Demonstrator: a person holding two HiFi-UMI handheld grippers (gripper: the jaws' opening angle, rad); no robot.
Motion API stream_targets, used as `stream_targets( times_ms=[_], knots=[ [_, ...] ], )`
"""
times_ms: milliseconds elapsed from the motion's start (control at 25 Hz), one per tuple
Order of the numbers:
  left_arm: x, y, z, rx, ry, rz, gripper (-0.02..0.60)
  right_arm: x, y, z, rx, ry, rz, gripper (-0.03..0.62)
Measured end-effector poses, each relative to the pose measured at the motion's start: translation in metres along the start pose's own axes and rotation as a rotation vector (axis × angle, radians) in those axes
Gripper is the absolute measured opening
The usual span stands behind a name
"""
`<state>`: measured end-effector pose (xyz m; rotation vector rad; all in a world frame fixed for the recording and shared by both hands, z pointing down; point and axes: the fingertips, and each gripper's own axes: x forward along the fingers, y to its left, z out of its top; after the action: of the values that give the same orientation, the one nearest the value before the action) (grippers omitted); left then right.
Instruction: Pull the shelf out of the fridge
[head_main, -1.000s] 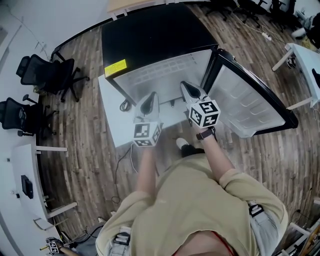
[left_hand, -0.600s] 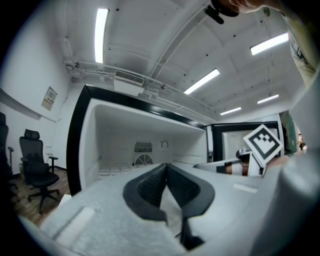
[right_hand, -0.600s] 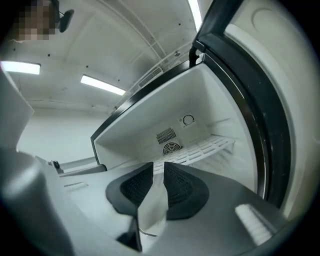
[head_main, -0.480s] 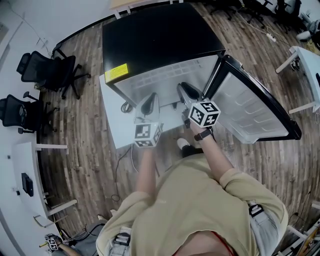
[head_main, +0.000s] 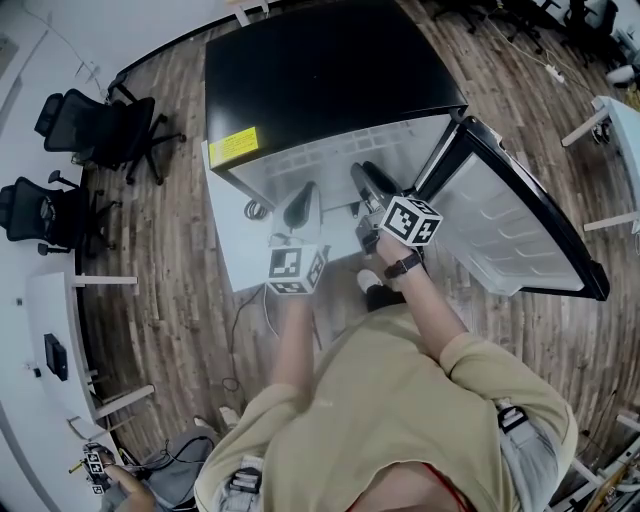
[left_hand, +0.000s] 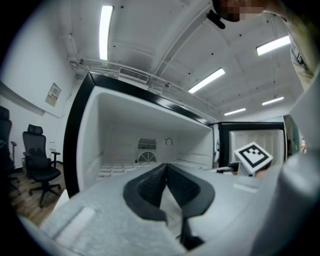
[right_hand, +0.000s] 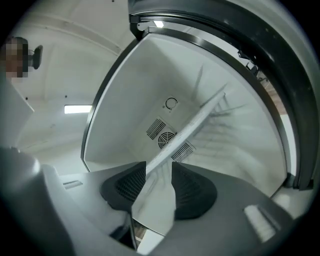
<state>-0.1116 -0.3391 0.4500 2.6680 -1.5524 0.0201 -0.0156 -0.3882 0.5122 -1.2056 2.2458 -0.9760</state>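
**Head view.** The fridge (head_main: 320, 80) stood with its door (head_main: 510, 215) swung wide to the person's right. Both grippers were reaching into the open cavity. The left gripper (head_main: 301, 195) was at the front lip and the right gripper (head_main: 362, 178) was just beside it, nearer the door hinge. The shelf could not be picked out with confidence from this angle. Office chairs (head_main: 110, 130) stood well apart from the work.

**Left gripper view.** The left gripper (left_hand: 166, 172) had its jaw tips drawn together. No item could be made out clamped between them. Beyond them lay the bare fridge interior (left_hand: 125, 125), with a fan grille (left_hand: 146, 157) on the back wall. The marker cube of the right gripper (left_hand: 253, 156) showed at the right.

**Right gripper view.** The right gripper (right_hand: 159, 167) was releasing, its jaws opening. The shelf (right_hand: 195, 125), a clear panel with a pale front strip, sat between the jaws. The pads were not seen pressing on it. From there the shelf ran back into the cavity towards the rear grille (right_hand: 166, 140).

**Assessment.** The shelf was inside the fridge and not yet drawn out. The step in hand appeared to be a change of grip on its front edge. The next move would call for the right gripper to clamp that edge again. The shelf would then need a straight pull towards the person, kept level so it clears the side walls and the open door.
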Motion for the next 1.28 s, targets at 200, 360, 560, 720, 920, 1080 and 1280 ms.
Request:
stream_targets(
  times_ms=[200, 360, 560, 720, 920, 1080, 1280],
  knots=[
    [0.001, 0.01, -0.006, -0.017, 0.022, 0.019, 0.003, 0.014, -0.004, 0.002, 0.081, -0.05, 0.015, 0.207],
    [0.002, 0.018, -0.009, -0.027, 0.033, 0.033, 0.003, 0.026, -0.005, 0.007, 0.091, -0.082, 0.025, 0.249],
    [0.008, 0.021, -0.013, -0.026, 0.044, 0.037, 0.003, 0.04, -0.01, 0.013, 0.14, -0.105, 0.039, 0.252],
    [0.014, 0.023, -0.017, -0.026, 0.049, 0.048, 0.003, 0.052, -0.015, 0.014, 0.192, -0.104, 0.049, 0.252],
    [0.021, 0.022, -0.019, -0.012, 0.062, 0.048, 0.003, 0.066, -0.021, 0.019, 0.245, -0.116, 0.066, 0.252],
    [0.026, 0.024, -0.02, -0.007, 0.069, 0.057, 0.003, 0.077, -0.023, 0.025, 0.288, -0.134, 0.085, 0.252],
    [0.03, 0.027, -0.02, -0.003, 0.065, 0.072, 0.003, 0.087, -0.029, 0.03, 0.294, -0.136, 0.079, 0.25]
  ],
)
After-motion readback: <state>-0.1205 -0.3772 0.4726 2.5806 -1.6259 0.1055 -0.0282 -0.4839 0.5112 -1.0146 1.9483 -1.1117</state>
